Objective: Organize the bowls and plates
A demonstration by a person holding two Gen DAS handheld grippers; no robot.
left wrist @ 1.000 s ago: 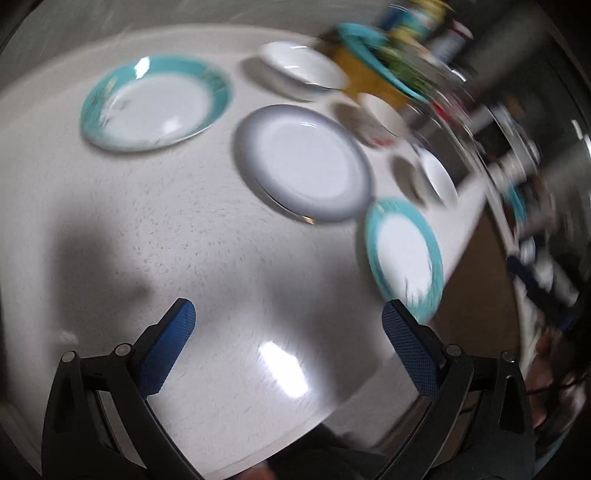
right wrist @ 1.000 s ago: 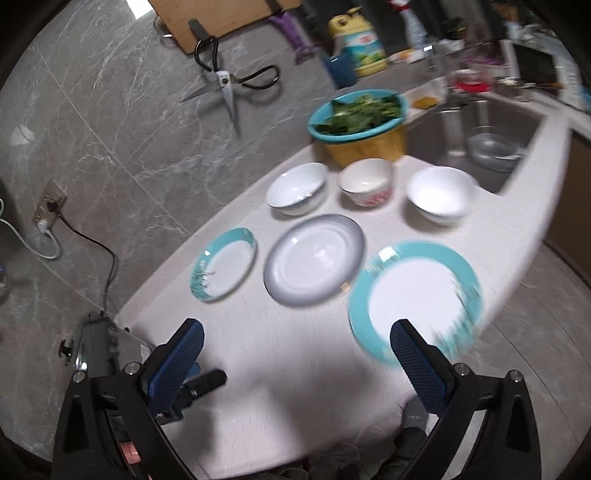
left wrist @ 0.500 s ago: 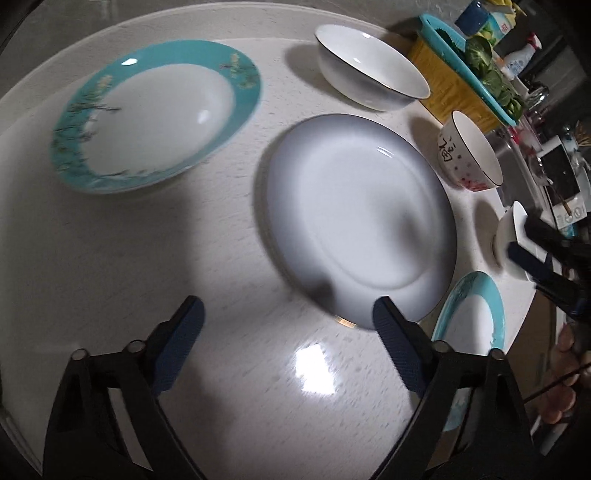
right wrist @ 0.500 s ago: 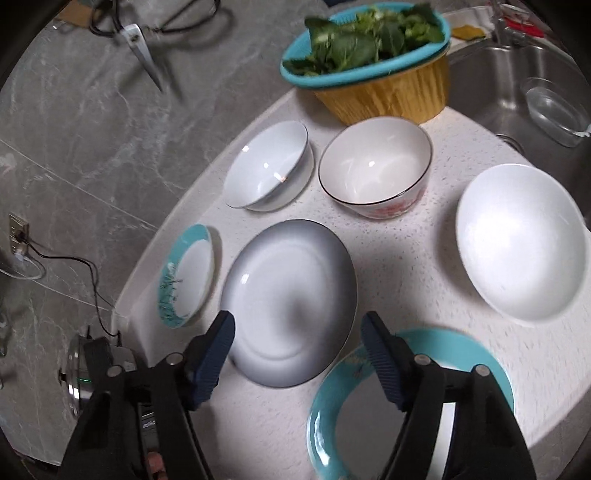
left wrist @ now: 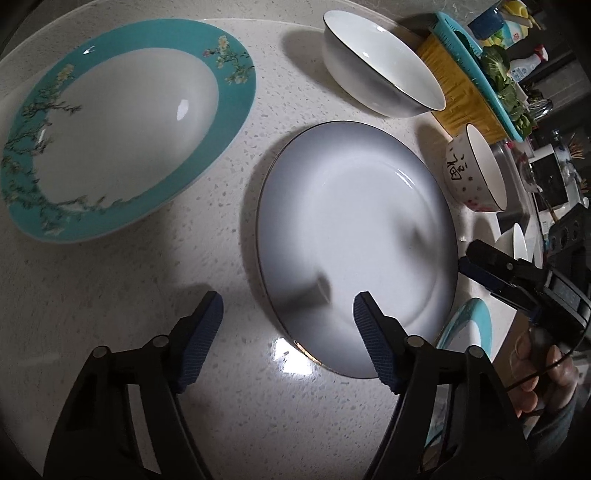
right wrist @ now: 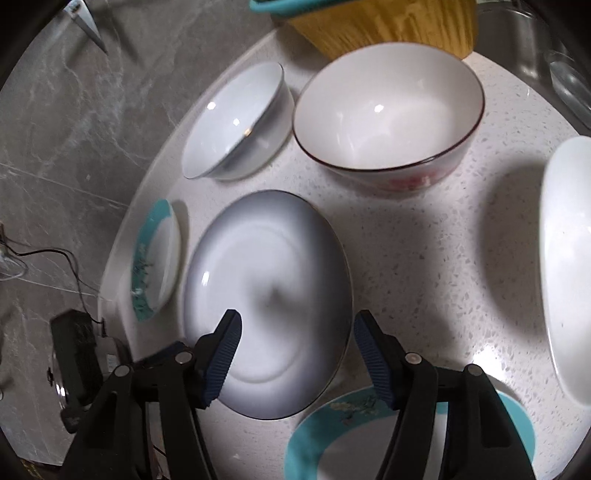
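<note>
A grey-rimmed white plate [left wrist: 354,229] [right wrist: 266,273] lies on the speckled counter. A large teal-rimmed plate [left wrist: 122,125] [right wrist: 155,258] lies to one side of it, and a second teal plate [left wrist: 472,325] [right wrist: 332,424] to the other. My left gripper [left wrist: 288,314] hovers over the grey plate's near rim. Its jaws are closing, one finger over the plate and one over the counter, and the pads are not pressing. My right gripper [right wrist: 297,328] [left wrist: 476,264] straddles the opposite rim the same way, jaws closing. Behind stand a white bowl [left wrist: 380,70] [right wrist: 236,122] and a patterned bowl [left wrist: 476,173] [right wrist: 388,110].
Another white bowl [right wrist: 569,258] sits at the right by the sink [right wrist: 535,48]. A yellow basket [right wrist: 388,26] with a teal colander of greens [left wrist: 498,81] stands behind the bowls. A hand [left wrist: 543,373] holds the right gripper. The counter edge runs just past the near teal plate.
Both grippers have come down and closer to the grey plate, which now fills the middle of each view. Both sets of jaws have narrowed.
</note>
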